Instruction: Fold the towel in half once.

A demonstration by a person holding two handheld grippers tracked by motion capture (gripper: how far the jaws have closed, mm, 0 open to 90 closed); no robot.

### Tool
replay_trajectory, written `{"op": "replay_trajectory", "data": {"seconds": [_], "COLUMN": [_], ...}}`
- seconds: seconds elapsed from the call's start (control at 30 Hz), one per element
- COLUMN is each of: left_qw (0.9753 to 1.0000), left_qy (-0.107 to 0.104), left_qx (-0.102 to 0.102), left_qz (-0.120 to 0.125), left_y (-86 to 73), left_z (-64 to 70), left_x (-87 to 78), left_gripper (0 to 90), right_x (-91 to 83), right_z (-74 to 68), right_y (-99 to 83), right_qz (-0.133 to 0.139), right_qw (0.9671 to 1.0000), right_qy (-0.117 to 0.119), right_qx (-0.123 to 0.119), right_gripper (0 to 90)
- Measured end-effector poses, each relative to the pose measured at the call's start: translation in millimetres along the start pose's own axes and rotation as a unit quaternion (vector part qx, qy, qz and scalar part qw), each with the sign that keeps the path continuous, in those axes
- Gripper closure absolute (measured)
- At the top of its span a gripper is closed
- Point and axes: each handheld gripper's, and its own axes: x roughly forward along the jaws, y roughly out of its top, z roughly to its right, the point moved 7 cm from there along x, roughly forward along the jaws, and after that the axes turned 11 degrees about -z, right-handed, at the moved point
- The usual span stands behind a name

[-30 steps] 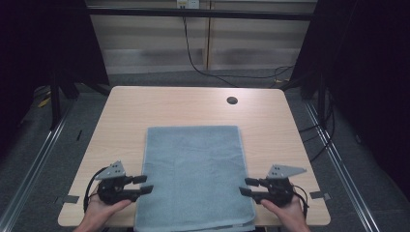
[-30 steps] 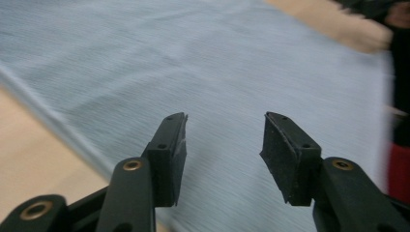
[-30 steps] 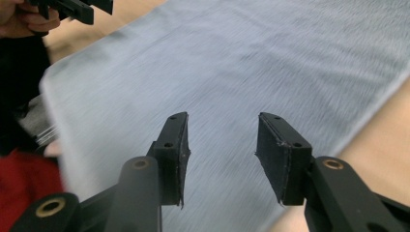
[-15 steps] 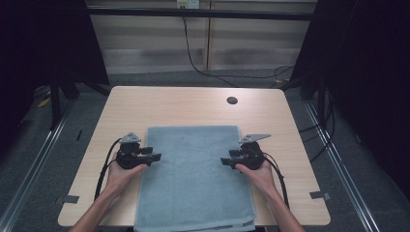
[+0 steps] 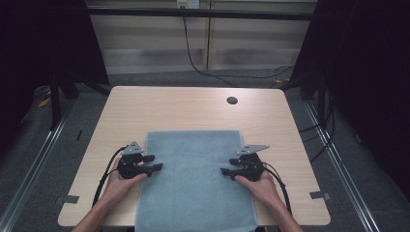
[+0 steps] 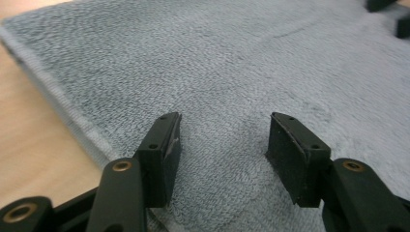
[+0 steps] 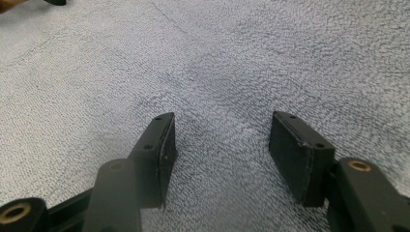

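- A grey-blue towel (image 5: 193, 181) is spread flat in the lower centre of the high view, on a pale wooden table (image 5: 183, 108), with its near edge hanging over the table's bottom edge.
- The left gripper (image 5: 153, 163) is held at the towel's left edge, just left of centre in the frame, its jaws pointed inward across the cloth.
- The right gripper (image 5: 226, 171) is mirrored at the towel's right edge, also pointed inward.
- In the left gripper view the left gripper (image 6: 222, 145) is seen with its jaws spread apart and nothing between them but the pile of the towel (image 6: 241, 63) beneath; the hem and bare table (image 6: 29, 125) are shown at the left.
- In the right gripper view the right gripper (image 7: 221, 145) is likewise spread wide, low over the towel (image 7: 217, 63), with nothing clasped.
- The symmetrical placement is judged to serve a two-sided pinch of the side edges, probably for a fold.
- A dark round hole (image 5: 232, 100) is set in the table's upper right, well apart from the cloth.
- Nothing is found lying on the towel or between the grippers, so the way is judged unobstructed.
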Motion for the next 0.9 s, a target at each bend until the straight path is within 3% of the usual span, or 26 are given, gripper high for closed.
{"op": "replay_trajectory", "data": {"seconds": [0.07,0.13,0.23,0.37,0.47,0.53,0.9], "left_qw": [0.9999,1.0000,0.9999,0.9993,0.9997,0.9996,0.9976], "left_qy": [-0.008,-0.006,-0.009,-0.029,-0.020,-0.019,-0.058], "left_qx": [-0.009,0.001,0.001,-0.018,0.002,0.004,0.009], "left_qz": [0.000,-0.003,-0.007,-0.014,-0.015,-0.019,-0.036], "left_y": [-2.2,-4.8,-7.8,-12.7,-17.1,-19.1,-41.6], "left_z": [3.1,7.9,13.9,22.4,31.0,36.0,64.6], "left_x": [-1.6,-2.6,-4.2,-8.1,-9.3,-10.2,-25.7], "left_gripper": [46.0,46.0,45.8,44.9,44.6,44.2,44.8], "right_x": [-2.8,-4.5,-9.8,-15.3,-19.2,-21.6,-38.4], "right_z": [-3.8,-6.6,-11.6,-16.8,-21.0,-23.6,-47.9], "right_y": [-4.1,-7.0,-12.5,-21.5,-27.1,-31.3,-58.4], "right_qz": [-0.006,-0.008,-0.025,-0.020,-0.027,-0.024,-0.037], "right_qw": [1.0000,0.9999,0.9996,0.9995,0.9993,0.9992,0.9977], "right_qy": [-0.001,-0.002,0.008,0.023,0.027,0.032,0.056], "right_qx": [-0.001,-0.006,0.007,0.009,0.003,0.001,-0.003], "right_gripper": [42.8,42.8,42.8,42.9,43.0,43.0,43.9]}}
